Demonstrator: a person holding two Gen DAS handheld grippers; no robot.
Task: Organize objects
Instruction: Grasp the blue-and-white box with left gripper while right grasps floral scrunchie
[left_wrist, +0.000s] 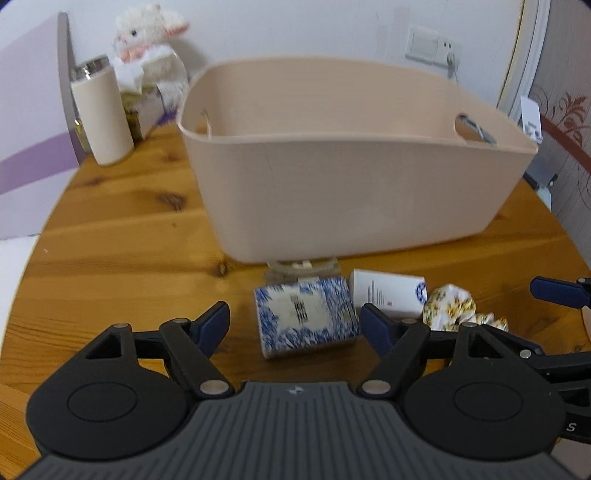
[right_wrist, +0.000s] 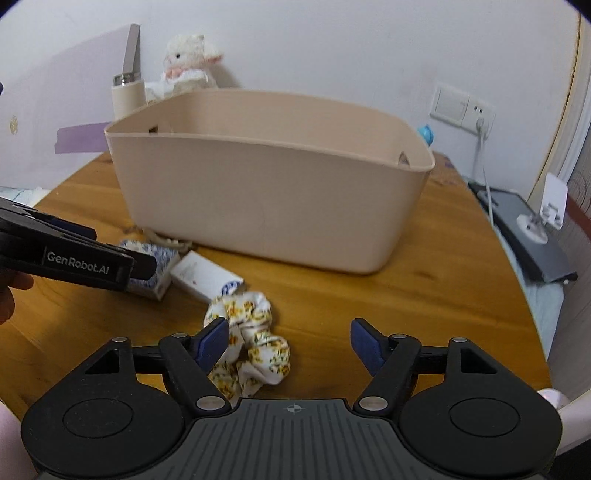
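Knotty pine-coloured wood forms the surface (left_wrist: 122, 236), and a beige plastic bin (left_wrist: 347, 192) fills the middle of both views. In the left wrist view the left tongs (left_wrist: 293, 326) are spread wide, and the blue-and-white patterned box (left_wrist: 304, 317) lies flat on the wood right between the two blue fingertips (left_wrist: 212, 325) — neither pad visibly touching it. Just beyond it, at the foot of the bin, sits a small pale item too blurred to name. To the box's right lies a white carton (left_wrist: 386, 293), and right of that a floral scrunchie (left_wrist: 450, 306).

In the right wrist view the right tongs (right_wrist: 288, 341) are also spread and hold nothing; the scrunchie (right_wrist: 255, 343) lies at lower centre, beside the left fingertip and partly behind it, while the right half of the gap shows bare wood. The left tongs' black body enters from the left edge over the patterned box (right_wrist: 159, 269). A cream tumbler (left_wrist: 101, 118) and a white plush toy (left_wrist: 147, 37) stand at upper left, behind the bin.
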